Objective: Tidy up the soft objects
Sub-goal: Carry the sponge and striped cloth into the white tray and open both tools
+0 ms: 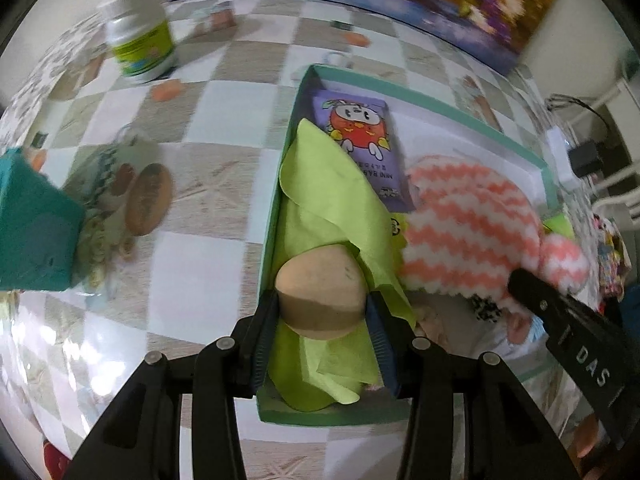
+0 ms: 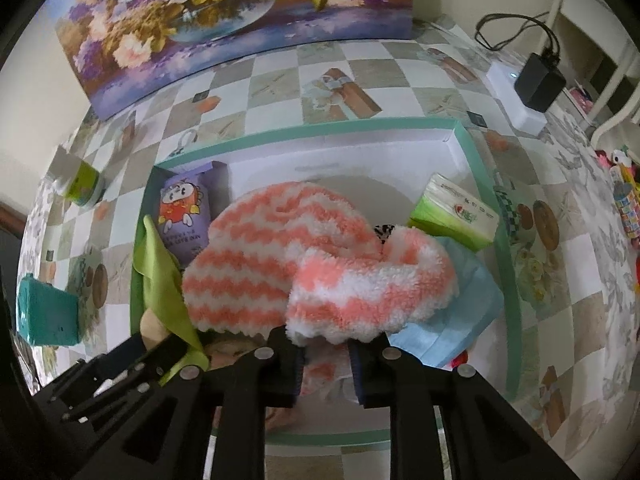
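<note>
The checkered table (image 2: 280, 80) fills most of what I see, with a flower painting (image 2: 224, 20) leaning at its far edge. On it lies a shallow box (image 2: 514, 280) with a green rim and a white floor, and nearly everything soft sits inside it. Biggest in there is the fluffy pink-and-white striped cloth (image 2: 280, 264), bunched in the middle, its near edge folded over and hanging just at the tips of my right gripper (image 2: 326, 354). That gripper's jaws stand a little apart; the cloth's fringe lies at the gap, but I cannot tell whether the pads press on it. Along the box's left wall lies a lime-green cloth (image 1: 332, 208), and under the striped cloth on the right a pale blue cloth (image 2: 460, 320) shows. My left gripper (image 1: 322, 320) is clenched on a tan sponge (image 1: 320, 288), holding it low over the green cloth at the near left corner. Behind that lies a purple snack packet (image 1: 360, 140), and at the right a green tissue pack (image 2: 456, 216). Outside the box stand a teal block (image 1: 32, 232) and a white-lidded jar (image 1: 140, 44)
</note>
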The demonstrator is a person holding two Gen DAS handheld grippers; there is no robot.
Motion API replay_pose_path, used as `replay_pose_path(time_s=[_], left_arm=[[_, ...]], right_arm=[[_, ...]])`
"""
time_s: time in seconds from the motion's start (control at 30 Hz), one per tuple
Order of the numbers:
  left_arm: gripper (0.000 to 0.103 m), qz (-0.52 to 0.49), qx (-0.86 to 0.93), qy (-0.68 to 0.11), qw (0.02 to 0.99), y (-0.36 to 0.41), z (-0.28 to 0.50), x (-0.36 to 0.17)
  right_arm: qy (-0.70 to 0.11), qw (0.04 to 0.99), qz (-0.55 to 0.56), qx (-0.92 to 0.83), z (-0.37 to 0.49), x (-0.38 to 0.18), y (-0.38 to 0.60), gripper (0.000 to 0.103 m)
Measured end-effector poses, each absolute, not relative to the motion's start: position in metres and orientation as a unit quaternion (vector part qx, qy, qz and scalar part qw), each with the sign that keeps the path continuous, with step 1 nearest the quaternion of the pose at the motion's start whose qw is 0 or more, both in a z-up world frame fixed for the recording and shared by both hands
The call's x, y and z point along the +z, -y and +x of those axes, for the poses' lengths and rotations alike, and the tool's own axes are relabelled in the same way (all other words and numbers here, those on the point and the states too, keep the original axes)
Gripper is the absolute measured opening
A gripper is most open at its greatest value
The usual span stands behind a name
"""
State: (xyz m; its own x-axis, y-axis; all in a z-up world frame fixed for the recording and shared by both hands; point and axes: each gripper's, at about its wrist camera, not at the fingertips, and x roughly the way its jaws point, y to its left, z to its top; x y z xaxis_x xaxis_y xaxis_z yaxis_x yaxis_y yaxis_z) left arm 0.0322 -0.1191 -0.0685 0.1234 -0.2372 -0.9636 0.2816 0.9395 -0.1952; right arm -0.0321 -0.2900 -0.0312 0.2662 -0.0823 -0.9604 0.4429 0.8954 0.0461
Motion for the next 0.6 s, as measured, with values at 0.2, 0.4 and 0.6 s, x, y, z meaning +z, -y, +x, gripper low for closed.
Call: replay_pose_path(time_s=[0.2,0.4,0.6], left_arm=[[0.047,-0.024,-0.141,-0.649,0.747,0.09,0.045,-0.07],[0.047,-0.053,-0.12,-0.655,0.744,0.066,0.054,-0.071],[0.05,-0.067,-0.116,-0.668,0.732,0.058,0.055,-0.068]], right_arm=[[-0.586,0.782,0.161,-0.139,-0.025,-0.034,0.274,0.03],[-0.588,0.787,0.151,-0.113,-0.019,-0.031,0.253,0.035],[-0.58,0.796,0.137,-0.102,-0.018,-0.022,0.242,0.052]])
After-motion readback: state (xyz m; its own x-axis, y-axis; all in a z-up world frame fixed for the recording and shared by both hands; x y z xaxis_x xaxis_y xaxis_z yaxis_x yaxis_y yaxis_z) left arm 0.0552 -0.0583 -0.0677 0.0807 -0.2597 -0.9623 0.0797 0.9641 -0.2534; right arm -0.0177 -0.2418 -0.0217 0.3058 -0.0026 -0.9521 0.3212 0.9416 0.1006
